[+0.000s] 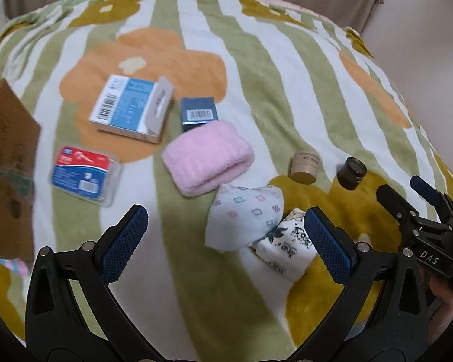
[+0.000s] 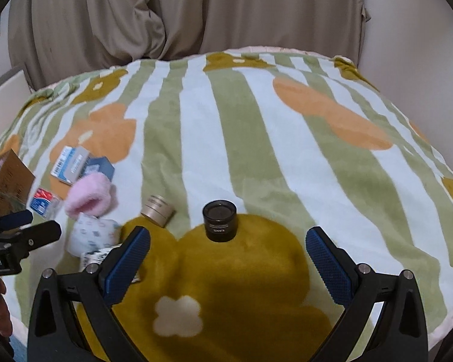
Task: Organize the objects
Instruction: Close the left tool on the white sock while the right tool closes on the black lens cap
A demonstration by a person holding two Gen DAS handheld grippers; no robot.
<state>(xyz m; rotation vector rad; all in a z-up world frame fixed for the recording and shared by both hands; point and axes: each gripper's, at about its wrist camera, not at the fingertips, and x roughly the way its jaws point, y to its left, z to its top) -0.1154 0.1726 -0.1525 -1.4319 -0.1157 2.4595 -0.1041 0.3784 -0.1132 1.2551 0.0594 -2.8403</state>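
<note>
Both tongs [image 1: 226, 235] [image 2: 228, 259] agape above blanket [image 2: 226, 138]

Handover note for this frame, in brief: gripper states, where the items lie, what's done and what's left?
Left gripper: open, empty, over the two folded patterned cloths.
Right gripper: open, empty, lined up on the black jar.
On the blanket: pink towel, white-blue box, dark blue box, red-blue pack, tan jar lying beside the black jar. A cardboard box stands at the far left.
Done: nothing visibly sorted.
Left: every item still lies loose. The black jar looks like the likely first pick.
</note>
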